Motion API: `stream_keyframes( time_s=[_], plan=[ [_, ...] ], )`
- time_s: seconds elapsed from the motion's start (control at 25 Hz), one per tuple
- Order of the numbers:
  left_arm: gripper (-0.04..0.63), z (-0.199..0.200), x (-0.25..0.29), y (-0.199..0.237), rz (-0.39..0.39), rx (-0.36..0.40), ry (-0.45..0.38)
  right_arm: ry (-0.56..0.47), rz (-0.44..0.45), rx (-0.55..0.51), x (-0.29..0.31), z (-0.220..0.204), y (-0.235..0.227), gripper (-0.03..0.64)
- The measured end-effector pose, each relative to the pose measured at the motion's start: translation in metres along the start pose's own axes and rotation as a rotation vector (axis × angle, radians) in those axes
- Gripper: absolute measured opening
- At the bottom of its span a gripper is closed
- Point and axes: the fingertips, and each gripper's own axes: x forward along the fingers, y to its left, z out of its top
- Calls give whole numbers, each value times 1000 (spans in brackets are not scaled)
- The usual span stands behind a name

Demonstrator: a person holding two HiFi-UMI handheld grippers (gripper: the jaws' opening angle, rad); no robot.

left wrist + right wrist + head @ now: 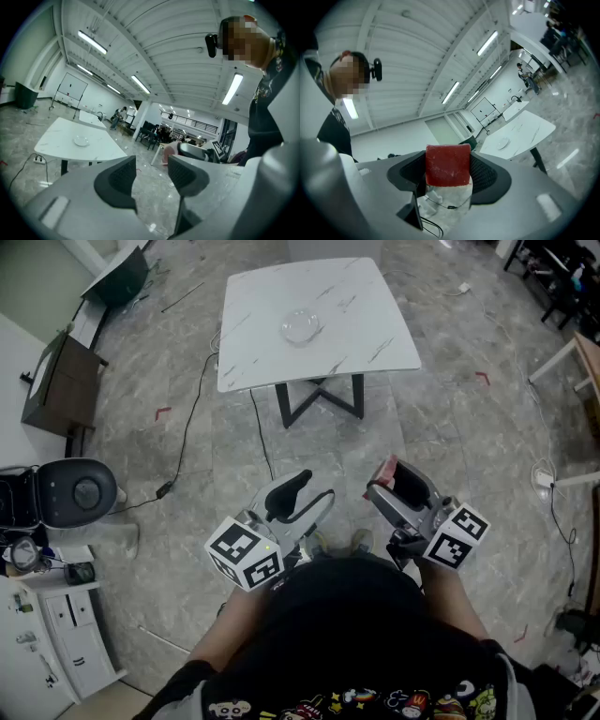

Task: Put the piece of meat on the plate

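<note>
While both tongs hang close to the person's body, well short of the counter (375, 329), the right tongs (448, 169) clamp a red block of meat (447, 164) between their pads; the left tongs (152, 176) stand narrowly apart, nothing between them; farther off, a small round plate (300, 326) sits mid-counter.

Head view: meat (410, 481) mostly hidden in right gripper (399, 475); plate (302, 326) detail too faint.
</note>
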Motion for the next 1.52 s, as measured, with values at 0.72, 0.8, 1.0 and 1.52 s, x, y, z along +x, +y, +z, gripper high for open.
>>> stream_keyframes(
  time_s=[0.72,0.8,1.0,1.52],
  plan=[
    [328,-36,31,-40,58,-40,86,119,-48,-154,-51,-3,-17,311],
    [328,-41,42,-46,69,-33,85,136,-43,-164,-61,-3,-28,311],
    [328,-65,61,-58,96,-60,94,156,-34,-158,-78,-6,-51,311],
    [328,-50,83,-23,84,-44,97,172,-64,-185,-49,7,-78,311]
  ],
)
